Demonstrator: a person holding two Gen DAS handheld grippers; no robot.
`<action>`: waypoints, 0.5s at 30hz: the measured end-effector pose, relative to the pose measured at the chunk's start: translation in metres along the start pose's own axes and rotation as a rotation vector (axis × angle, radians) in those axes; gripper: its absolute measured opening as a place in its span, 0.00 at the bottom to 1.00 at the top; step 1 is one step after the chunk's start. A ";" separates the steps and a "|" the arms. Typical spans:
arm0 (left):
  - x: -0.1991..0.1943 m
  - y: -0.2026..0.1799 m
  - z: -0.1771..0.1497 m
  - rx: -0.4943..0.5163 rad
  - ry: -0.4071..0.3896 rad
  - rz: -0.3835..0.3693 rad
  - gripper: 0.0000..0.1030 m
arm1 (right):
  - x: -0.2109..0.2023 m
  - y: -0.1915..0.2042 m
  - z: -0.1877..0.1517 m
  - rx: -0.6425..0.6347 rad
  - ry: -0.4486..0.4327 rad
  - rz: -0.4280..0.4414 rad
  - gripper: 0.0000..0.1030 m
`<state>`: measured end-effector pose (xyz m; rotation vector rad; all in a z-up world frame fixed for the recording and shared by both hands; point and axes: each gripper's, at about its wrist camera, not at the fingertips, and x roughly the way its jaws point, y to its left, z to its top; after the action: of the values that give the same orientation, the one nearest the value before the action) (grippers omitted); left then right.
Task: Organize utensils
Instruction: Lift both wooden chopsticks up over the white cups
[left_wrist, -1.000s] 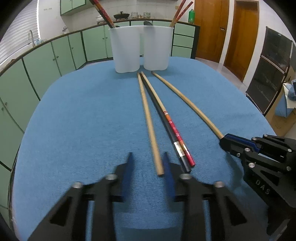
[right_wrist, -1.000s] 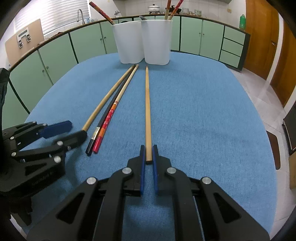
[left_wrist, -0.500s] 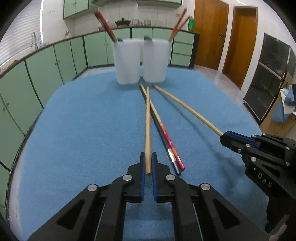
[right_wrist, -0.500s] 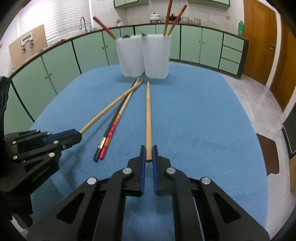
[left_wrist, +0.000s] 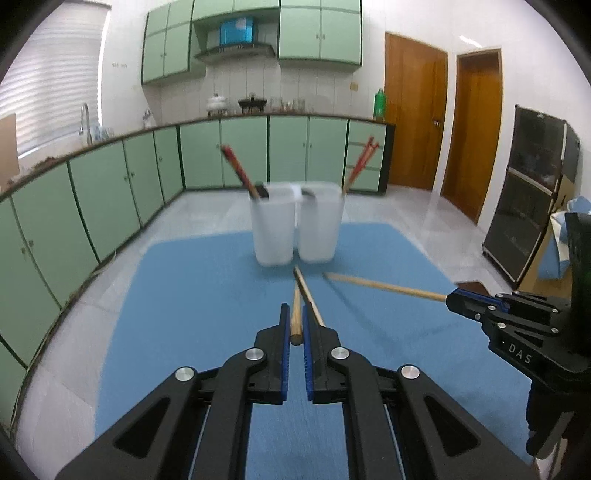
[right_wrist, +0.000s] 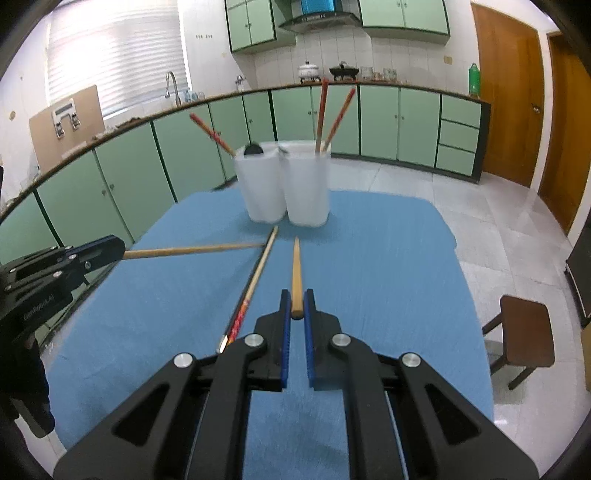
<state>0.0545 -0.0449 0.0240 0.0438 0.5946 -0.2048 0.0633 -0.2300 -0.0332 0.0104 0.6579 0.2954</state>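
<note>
My left gripper is shut on the thick end of a wooden chopstick and holds it above the blue table. My right gripper is shut on a second wooden chopstick, also lifted. Each gripper shows in the other view with its stick: the right one with its chopstick, the left one with its chopstick. A black chopstick and a red one lie on the cloth. Two white cups stand at the far end with red chopsticks in them.
Green kitchen cabinets curve round the left and back. Wooden doors are at the right. A brown stool stands on the tiled floor right of the table. The blue cloth's edges fall off on all sides.
My left gripper closed on a wooden chopstick. Both grippers then rose, lifting their chopsticks off the cloth, and the views now look down on the table from higher up.
</note>
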 end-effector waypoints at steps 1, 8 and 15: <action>-0.002 0.001 0.006 -0.001 -0.015 -0.002 0.06 | -0.003 0.000 0.005 -0.001 -0.011 0.006 0.06; -0.012 0.003 0.035 0.012 -0.086 -0.013 0.06 | -0.015 0.001 0.038 -0.025 -0.059 0.038 0.06; -0.004 -0.002 0.066 0.064 -0.115 -0.036 0.06 | -0.015 0.004 0.075 -0.057 -0.059 0.071 0.06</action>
<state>0.0873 -0.0525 0.0812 0.0826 0.4747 -0.2592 0.0961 -0.2242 0.0356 -0.0124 0.5909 0.3809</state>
